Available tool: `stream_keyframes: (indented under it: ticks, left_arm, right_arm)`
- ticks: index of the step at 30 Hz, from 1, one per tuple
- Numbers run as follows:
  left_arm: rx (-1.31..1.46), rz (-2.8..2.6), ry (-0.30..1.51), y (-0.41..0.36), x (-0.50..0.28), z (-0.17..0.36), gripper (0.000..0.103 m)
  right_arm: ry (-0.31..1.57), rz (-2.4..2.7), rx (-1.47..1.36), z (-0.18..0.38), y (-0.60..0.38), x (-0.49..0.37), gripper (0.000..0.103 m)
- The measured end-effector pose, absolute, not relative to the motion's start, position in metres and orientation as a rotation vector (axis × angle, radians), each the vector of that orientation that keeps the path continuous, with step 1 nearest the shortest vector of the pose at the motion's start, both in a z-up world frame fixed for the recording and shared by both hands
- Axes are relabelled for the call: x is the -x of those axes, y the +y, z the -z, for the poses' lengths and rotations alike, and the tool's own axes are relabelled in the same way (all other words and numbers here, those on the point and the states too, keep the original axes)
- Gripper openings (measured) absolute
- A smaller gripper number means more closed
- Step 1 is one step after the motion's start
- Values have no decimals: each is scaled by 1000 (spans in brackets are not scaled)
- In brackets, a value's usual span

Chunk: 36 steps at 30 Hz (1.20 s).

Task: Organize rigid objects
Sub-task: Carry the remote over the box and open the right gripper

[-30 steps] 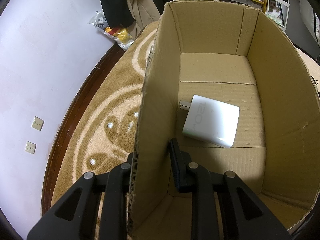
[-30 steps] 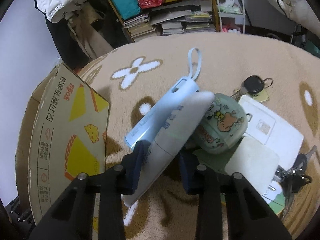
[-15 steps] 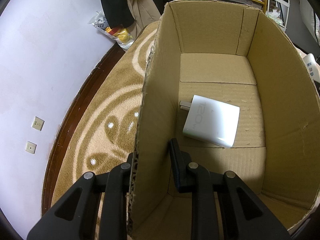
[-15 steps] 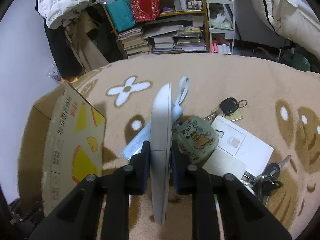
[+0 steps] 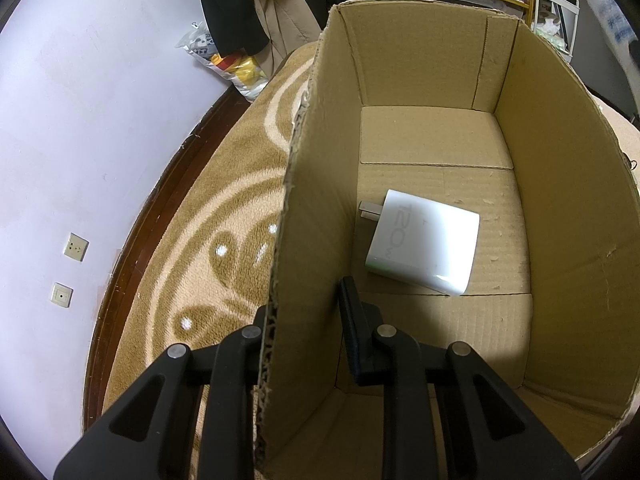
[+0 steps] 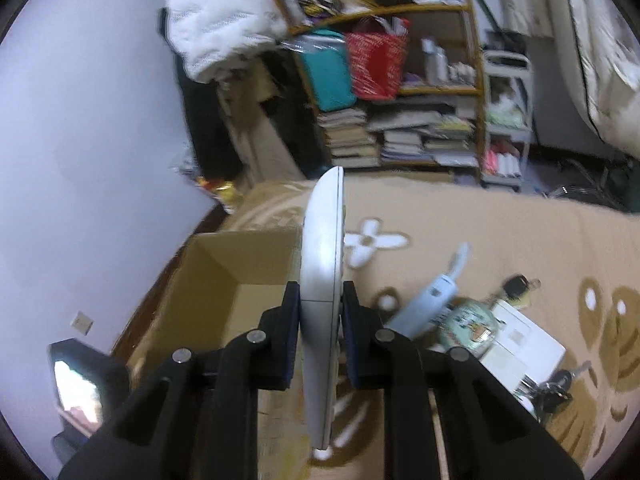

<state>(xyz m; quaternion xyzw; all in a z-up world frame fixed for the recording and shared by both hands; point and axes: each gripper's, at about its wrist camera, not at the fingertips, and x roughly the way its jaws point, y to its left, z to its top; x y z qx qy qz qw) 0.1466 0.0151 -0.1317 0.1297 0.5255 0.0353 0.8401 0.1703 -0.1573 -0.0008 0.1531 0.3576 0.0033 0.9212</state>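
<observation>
Fingers of the left gripper (image 5: 308, 312) clamp the cardboard box (image 5: 560, 184) side wall; a white 120W charger (image 5: 424, 246) lies on the box floor at 1 o'clock. The right gripper (image 6: 320, 308) pinches a white remote control (image 6: 324, 264) edge-on, box at 10 o'clock.

2 wall sockets (image 5: 69, 266) beside patterned rug (image 5: 224, 216); cluttered bookshelf (image 6: 400, 120) behind.

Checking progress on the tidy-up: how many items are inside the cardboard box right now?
1: a white charger lies flat on the cardboard box floor, near the middle. The nearest corner is partly hidden.
</observation>
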Motion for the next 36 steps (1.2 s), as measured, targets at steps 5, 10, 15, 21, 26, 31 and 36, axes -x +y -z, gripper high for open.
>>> stream_keyframes:
  ticks: [5,10,15,21,26,31,36]
  left_arm:
    - [-273,-74,1112,15,-147,132,21]
    - [-272,-74,1113,15,-147,131,21]
    - [-273,-74,1113,15,-146,131,21]
    - [-272,-74,1114,15,-146,131,21]
    - [-273,-74,1113,16,-147,131,21]
    - [-271,-74,1114,15,-147,131,21]
    - [-276,-74,1112,15,-147,131,21]
  right_arm:
    - [707,-78,-289,-14,-135,-165,21]
    - [718,-123,-283,-16,-122,-163,21]
    - [745,-140,-266,-9,-112,-163,21]
    - [799,-130,-245,5,-107,-166,21]
    - [840,-143,-230,15,-105,-170,21]
    - [878,-142,-225,29,-102,-173,21]
    - [901,-142,-238,39,-106,-176,21]
